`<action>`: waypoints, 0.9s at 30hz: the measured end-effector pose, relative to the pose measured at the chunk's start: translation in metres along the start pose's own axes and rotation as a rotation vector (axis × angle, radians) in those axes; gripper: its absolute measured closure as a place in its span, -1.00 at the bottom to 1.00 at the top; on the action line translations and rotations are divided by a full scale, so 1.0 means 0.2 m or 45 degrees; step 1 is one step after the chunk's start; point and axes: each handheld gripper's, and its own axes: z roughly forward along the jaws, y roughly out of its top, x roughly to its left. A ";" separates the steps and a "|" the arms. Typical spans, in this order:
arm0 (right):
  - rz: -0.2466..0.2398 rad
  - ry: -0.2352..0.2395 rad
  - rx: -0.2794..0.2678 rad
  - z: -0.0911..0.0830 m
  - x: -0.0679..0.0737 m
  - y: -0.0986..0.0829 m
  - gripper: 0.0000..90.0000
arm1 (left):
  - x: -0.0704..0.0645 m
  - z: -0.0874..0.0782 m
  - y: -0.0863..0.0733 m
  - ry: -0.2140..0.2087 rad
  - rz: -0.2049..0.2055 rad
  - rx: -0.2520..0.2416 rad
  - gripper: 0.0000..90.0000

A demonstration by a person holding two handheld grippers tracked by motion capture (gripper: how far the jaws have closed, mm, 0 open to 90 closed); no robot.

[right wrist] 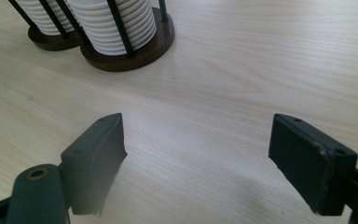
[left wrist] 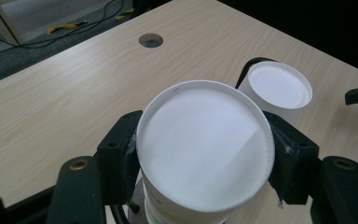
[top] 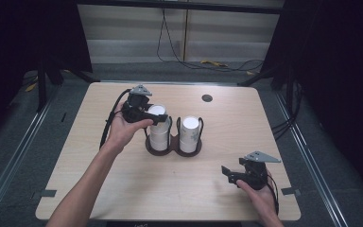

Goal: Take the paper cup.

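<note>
Left tongs [left wrist: 200, 154] clamp the top cup [left wrist: 205, 154] of the stack; lift straight up so the rack [top: 172, 147] stays put. Right tongs [right wrist: 196, 158] gape wide, empty, over the counter [right wrist: 242, 60].

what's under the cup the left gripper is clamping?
More stacked white cups in the holder's left bay. The left gripper grips the top cup, which hides the stack's depth.

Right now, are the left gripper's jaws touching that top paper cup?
Touching: in the left gripper view, both jaws of the left gripper press against the top cup.
</note>
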 end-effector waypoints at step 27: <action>0.004 0.003 -0.001 0.00 0.00 0.00 -0.59 | 0.00 -0.07 0.04 0.005 0.010 -0.070 -0.20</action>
